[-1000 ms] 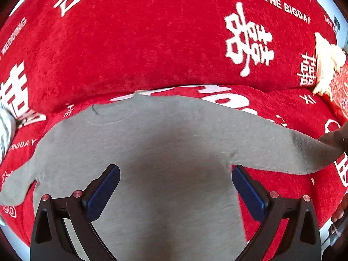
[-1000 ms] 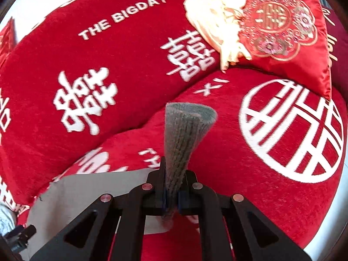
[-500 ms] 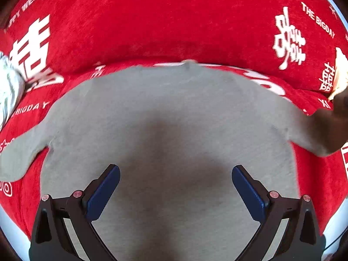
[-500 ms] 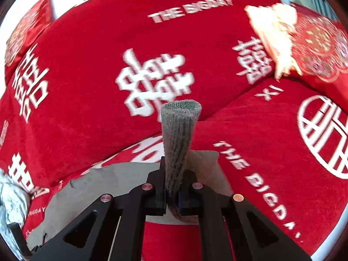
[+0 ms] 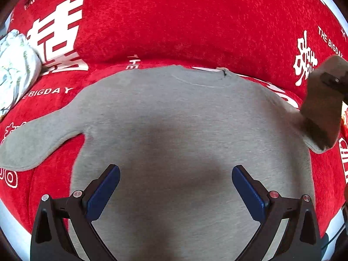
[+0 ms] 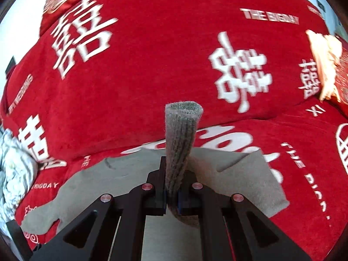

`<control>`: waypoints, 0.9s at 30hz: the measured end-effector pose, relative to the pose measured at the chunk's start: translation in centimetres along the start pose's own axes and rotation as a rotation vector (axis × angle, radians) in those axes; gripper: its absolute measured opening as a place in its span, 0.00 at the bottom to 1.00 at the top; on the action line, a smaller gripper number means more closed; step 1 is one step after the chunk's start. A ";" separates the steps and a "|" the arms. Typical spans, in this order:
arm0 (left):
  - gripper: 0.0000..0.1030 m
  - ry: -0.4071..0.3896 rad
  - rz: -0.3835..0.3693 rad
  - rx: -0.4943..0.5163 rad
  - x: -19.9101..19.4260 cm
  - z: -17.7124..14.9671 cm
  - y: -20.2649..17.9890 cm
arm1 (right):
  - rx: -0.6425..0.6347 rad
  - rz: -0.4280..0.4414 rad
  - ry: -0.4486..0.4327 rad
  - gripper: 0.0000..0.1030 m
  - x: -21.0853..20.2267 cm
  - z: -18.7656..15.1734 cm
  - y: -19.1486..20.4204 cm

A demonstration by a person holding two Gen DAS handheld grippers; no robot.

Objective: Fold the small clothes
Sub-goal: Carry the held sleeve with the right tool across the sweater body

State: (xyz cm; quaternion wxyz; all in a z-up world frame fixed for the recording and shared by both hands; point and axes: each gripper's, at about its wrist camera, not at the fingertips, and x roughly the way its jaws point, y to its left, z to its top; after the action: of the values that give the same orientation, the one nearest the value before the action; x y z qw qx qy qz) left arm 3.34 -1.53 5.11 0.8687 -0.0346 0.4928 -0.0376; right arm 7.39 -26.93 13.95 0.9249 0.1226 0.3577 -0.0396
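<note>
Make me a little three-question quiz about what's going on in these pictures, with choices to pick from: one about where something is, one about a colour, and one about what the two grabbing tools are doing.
1. Where does the pale floral cloth lie?
A. On the grey sweater
B. At the left edge of the red sofa cover, beside the sweater
C. Between the left gripper's fingers

2. What colour is the sweater?
A. Grey
B. White
C. Blue

3. What is the right gripper doing?
A. Hanging open over the sofa
B. Clamped on the sweater's sleeve cuff
C. Gripping a cushion

Answers:
1 B: the cloth sits bunched on the red sofa cover, left of the sweater's flat sleeve.
2 A: its whole body is grey against the red.
3 B: the ribbed sleeve cuff stands up from between its closed fingers, while the left gripper is spread open above the sweater.
</note>
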 end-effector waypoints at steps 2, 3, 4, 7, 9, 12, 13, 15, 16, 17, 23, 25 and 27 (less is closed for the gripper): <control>1.00 -0.002 -0.002 -0.010 -0.1 -0.1 0.8 | -0.021 0.016 0.010 0.07 0.5 -0.4 2.0; 1.00 -0.001 -0.003 -0.016 -0.1 -0.1 1.2 | -0.031 0.019 0.012 0.07 0.7 -0.5 2.8; 1.00 0.000 -0.003 -0.021 -0.1 -0.2 1.6 | -0.042 0.022 0.014 0.07 1.0 -0.6 3.7; 1.00 0.002 -0.002 -0.039 0.0 -0.6 3.0 | -0.076 0.037 0.026 0.07 1.6 -1.2 6.4; 1.00 0.006 -0.003 -0.053 0.0 -0.9 3.8 | -0.090 0.049 0.034 0.07 2.0 -1.5 7.9; 1.00 0.008 -0.001 -0.064 -0.1 -1.5 4.9 | -0.115 0.068 0.046 0.07 2.7 -1.8 10.2; 1.00 0.008 0.000 -0.067 -0.2 -1.6 5.2 | -0.124 0.074 0.049 0.07 2.8 -2.0 11.0; 1.00 0.008 -0.002 -0.078 -0.4 -1.9 6.0 | -0.143 0.092 0.056 0.07 3.2 -2.3 12.7; 1.00 0.007 -0.003 -0.084 -0.6 -2.1 6.4 | -0.155 0.103 0.060 0.07 3.4 -2.5 13.7; 1.00 0.004 -0.003 -0.092 -0.8 -2.2 6.8 | -0.162 0.111 0.064 0.07 3.5 -2.7 14.3; 1.00 -0.013 -0.007 -0.131 -1.9 -2.8 8.8 | -0.229 0.160 0.097 0.07 4.4 -4.7 18.9; 1.00 -0.015 -0.007 -0.143 -2.1 -2.9 9.4 | -0.248 0.169 0.115 0.07 4.9 -5.5 20.0; 1.00 -0.013 -0.006 -0.156 -2.1 -3.2 9.9 | -0.263 0.173 0.134 0.07 5.6 -6.3 20.9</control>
State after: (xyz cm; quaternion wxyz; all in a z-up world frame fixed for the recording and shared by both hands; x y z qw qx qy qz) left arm -0.13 8.43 4.30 0.8665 -0.1040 0.4883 -0.0015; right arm 10.78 -5.05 9.84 0.9071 0.0331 0.4087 0.0954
